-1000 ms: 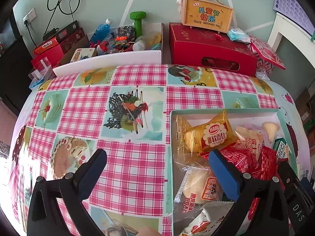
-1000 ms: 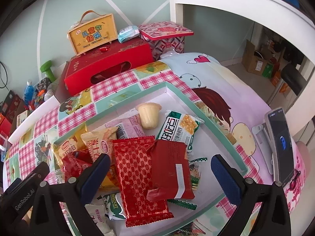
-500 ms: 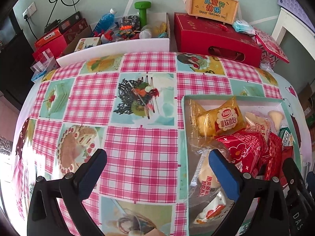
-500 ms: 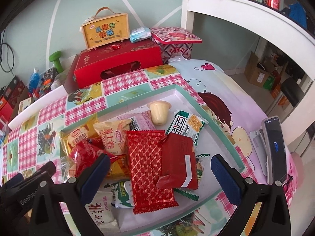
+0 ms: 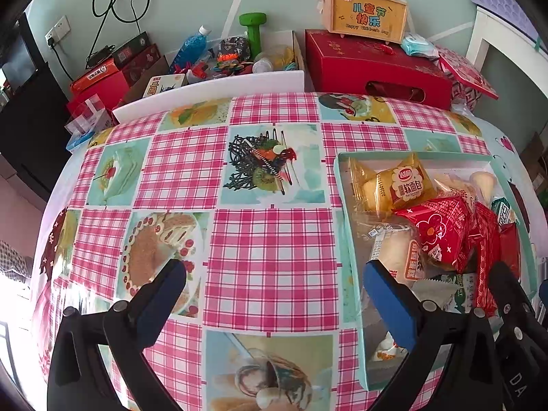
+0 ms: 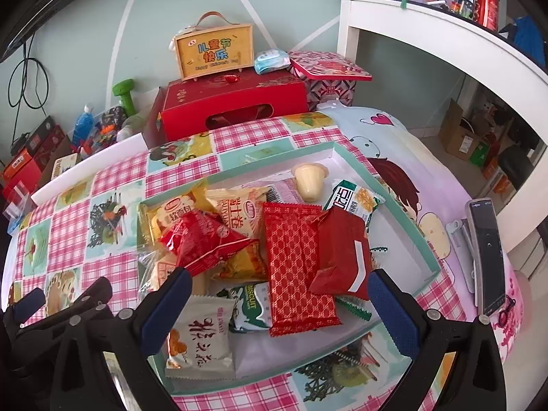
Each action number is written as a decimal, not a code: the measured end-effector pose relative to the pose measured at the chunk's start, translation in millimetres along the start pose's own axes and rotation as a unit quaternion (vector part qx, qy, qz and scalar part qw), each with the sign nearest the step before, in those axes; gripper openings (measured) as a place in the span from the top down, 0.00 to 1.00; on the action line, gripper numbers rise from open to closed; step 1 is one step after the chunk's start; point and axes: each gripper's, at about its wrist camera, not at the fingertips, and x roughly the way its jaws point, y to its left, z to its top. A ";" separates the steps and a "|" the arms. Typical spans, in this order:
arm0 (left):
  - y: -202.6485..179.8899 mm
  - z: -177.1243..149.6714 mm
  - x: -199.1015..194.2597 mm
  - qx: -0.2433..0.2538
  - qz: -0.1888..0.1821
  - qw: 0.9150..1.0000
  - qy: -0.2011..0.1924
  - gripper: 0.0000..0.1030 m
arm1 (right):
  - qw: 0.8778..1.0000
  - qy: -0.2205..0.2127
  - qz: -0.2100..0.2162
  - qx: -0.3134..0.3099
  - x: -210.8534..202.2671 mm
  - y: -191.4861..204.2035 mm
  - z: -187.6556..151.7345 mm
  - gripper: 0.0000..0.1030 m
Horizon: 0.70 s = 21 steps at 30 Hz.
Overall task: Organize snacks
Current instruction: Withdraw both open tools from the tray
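A: What are the fingers doing?

B: The right gripper [image 6: 279, 303] is spread wide and empty above a long red patterned wrapper [image 6: 298, 267]. The left gripper [image 5: 274, 289], equally wide and empty, hangs over the pink checked tablecloth [image 5: 270, 250].

A: And the snacks?

B: Piled in the shallow mint-rimmed tray [image 6: 394, 205]; a yellow bread packet [image 5: 399, 183] lies at its far left corner.

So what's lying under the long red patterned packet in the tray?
Under the long red patterned packet, a green-and-white biscuit packet pokes out at its lower left. The tray floor beneath is covered; anything else there can't be seen.
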 end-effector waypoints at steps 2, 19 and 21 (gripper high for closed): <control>3.4 -2.6 1.3 -0.003 -0.003 1.000 0.005 0.00 | 1.000 -0.002 -0.001 0.000 -1.6 0.2 -1.1 0.00; 28.1 -33.0 -12.6 -0.013 0.002 1.000 0.024 0.00 | 1.000 -0.009 -0.009 -0.028 -18.4 5.2 -36.8 0.00; 30.3 -37.6 -14.3 -0.012 0.001 1.000 0.026 0.00 | 0.999 -0.008 -0.008 -0.033 -19.0 7.0 -41.4 0.00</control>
